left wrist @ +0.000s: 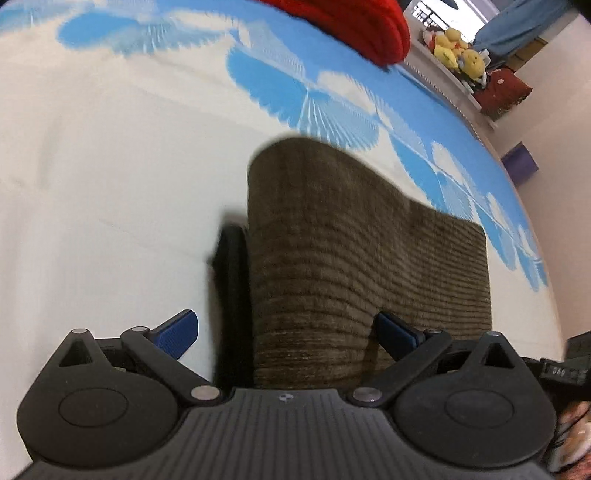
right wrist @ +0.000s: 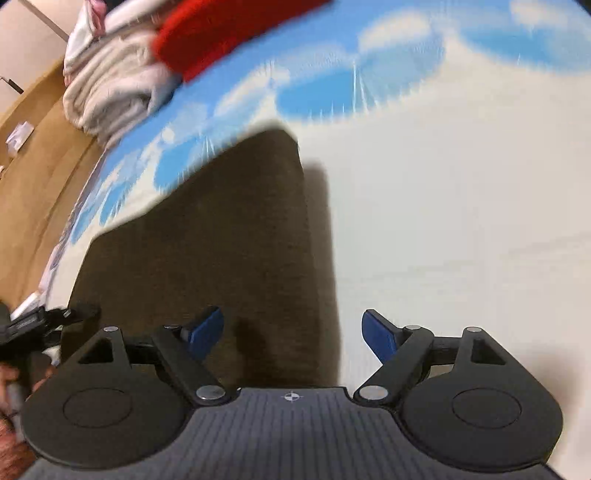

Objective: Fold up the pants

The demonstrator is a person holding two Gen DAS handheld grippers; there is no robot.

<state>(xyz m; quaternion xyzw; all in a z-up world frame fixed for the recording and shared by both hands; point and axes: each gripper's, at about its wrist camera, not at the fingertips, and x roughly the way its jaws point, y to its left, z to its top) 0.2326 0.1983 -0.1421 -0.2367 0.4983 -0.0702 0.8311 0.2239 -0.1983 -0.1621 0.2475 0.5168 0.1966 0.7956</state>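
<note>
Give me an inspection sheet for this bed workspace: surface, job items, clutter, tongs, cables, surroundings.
Surface: cream bedsheet with blue fan print.
Job's things: brown corduroy pants, folded into a block, lying flat.
Clutter: red knitted garment; white folded blankets at the bed's edge.
Tongs: left tongs open over the pants; right tongs open, holding nothing.
Cables: nothing seen.
Surroundings: yellow plush toys on a shelf.
</note>
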